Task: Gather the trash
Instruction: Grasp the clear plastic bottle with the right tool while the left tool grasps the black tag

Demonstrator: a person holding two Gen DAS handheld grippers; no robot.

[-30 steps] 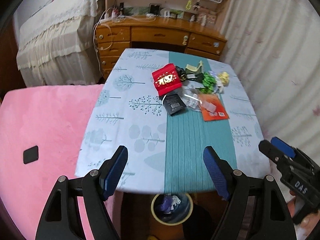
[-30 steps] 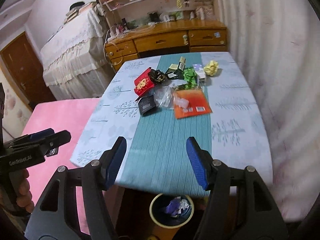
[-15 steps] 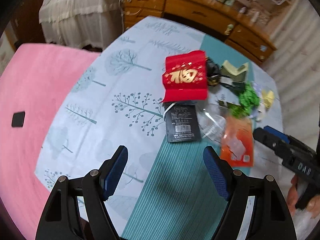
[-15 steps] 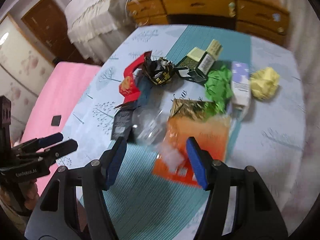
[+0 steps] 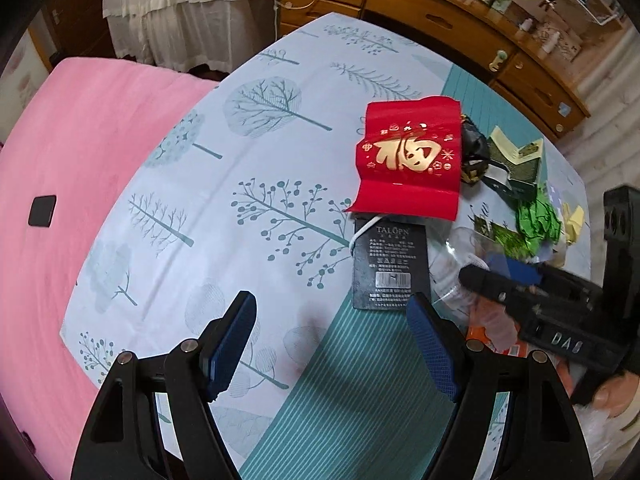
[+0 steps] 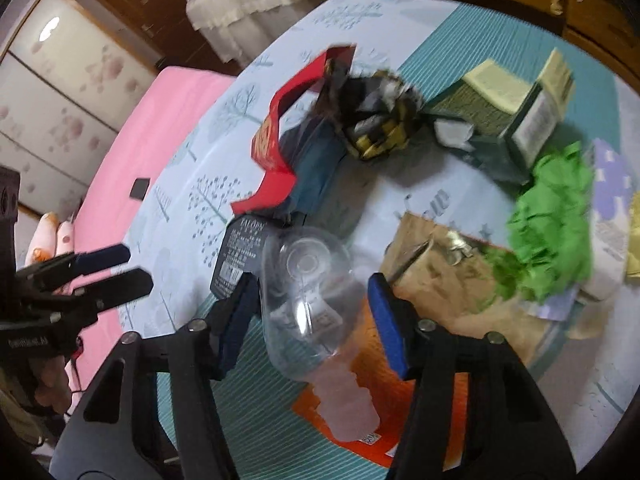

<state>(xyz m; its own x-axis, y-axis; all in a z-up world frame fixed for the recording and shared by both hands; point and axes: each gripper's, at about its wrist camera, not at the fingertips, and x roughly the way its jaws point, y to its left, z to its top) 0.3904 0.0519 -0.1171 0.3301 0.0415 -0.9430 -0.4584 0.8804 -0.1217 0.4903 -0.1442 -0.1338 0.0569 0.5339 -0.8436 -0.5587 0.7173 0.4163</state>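
Moved: both grippers have dropped from the table edge to the trash pile; right gripper (image 6: 310, 314) has just been closing around the clear plastic bottle (image 6: 306, 292).
Fingers: right half-closed, straddling the bottle, pads apparently not pressing; left gripper (image 5: 332, 344) wide, empty.
Bottle: lying on the table (image 5: 224, 168), between black tag (image 5: 390, 262) and orange packet (image 6: 384, 396).
Advice: squeeze gently mid-body; it looks crushable.

From my left camera, right of the frame's middle, I read "TALOPN" in pale letters across the top of the black hang tag (image 5: 390, 266); its smaller lines and barcode are too fine to read. Just above it, the red envelope (image 5: 408, 160) bears a large gold Chinese character. At lower right, my right gripper (image 5: 504, 276) shows white letters "DAS" on its black body.
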